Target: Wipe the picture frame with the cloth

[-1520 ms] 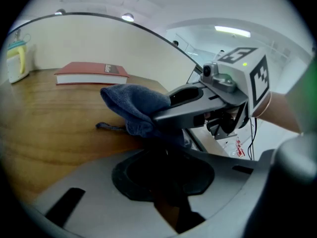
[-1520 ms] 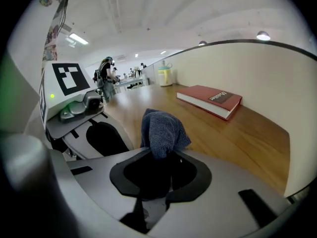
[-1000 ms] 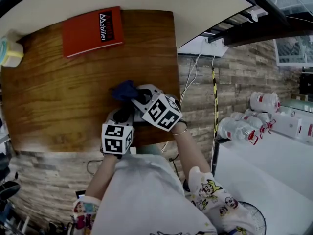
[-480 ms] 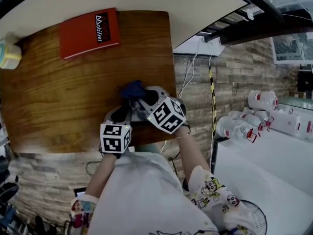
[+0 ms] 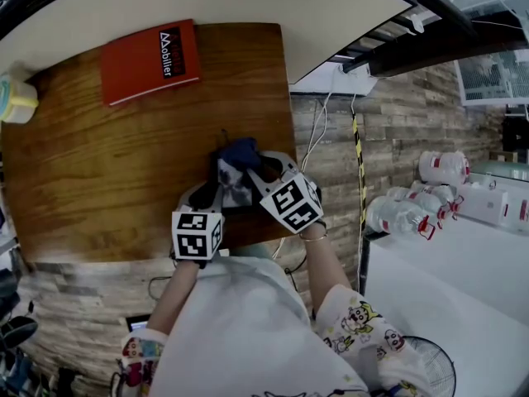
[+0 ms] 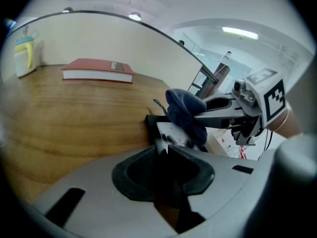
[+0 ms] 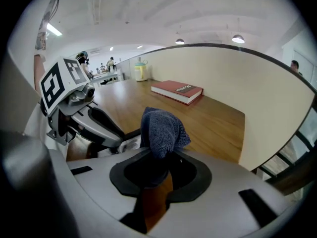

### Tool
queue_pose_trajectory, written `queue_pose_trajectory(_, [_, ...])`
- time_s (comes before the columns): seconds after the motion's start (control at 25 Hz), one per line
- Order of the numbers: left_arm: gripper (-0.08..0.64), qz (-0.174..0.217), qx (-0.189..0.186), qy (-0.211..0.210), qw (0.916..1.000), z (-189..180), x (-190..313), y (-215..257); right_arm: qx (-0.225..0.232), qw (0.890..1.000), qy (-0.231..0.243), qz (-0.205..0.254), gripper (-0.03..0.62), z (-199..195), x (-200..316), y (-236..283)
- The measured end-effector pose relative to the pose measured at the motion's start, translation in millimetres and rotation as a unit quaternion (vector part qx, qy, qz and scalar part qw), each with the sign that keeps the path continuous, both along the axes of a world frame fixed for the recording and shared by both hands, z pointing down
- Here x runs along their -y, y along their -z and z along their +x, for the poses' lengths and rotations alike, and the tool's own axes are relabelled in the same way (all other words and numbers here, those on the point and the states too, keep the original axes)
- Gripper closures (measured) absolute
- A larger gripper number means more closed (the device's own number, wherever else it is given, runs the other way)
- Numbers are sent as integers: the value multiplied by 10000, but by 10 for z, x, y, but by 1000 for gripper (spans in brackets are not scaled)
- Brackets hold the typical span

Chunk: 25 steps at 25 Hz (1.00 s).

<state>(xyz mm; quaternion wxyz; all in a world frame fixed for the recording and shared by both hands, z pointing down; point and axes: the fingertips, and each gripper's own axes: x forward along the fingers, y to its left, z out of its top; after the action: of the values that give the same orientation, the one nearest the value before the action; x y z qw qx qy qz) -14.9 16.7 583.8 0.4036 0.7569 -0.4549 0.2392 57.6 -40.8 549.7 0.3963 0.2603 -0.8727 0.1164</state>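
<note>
l hand-held gripper [image 6: 166, 151] tilted down, clamped on frame [image 6: 171, 132] — r hand-held gripper [image 7: 158, 163] beside it, pinching cloth [image 7: 161, 128] against frame

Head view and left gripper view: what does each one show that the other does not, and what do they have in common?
Only the head view shows the person's white shirt and the marker cube on the left gripper. Only the left gripper view shows the long ceiling light and its own jaws closed on the black-edged picture frame. Both show the brown wooden table, the red rectangular book and the dark blue cloth held in the right gripper.
</note>
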Motion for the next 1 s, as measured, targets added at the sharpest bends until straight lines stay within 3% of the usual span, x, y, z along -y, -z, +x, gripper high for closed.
queue_pose_trajectory(0.36, [485, 26, 20, 9, 10000, 5, -7, 0, -155, 9967, -755, -238, 523, 464, -13, -71])
queue_pose_trajectory(0.6, [485, 26, 31, 4, 10000, -1, 3, -2, -244, 9959, -815, -311, 523, 595, -73, -88])
queue_pose_trajectory(0.8, [485, 32, 46, 5, 10000, 0, 3, -3, 89, 9963, -807, -266, 523, 491, -163, 96])
queue_pose_trajectory(1.0, [485, 33, 57, 5, 10000, 2, 2, 4, 848, 9921, -809, -444, 522, 147, -341, 324])
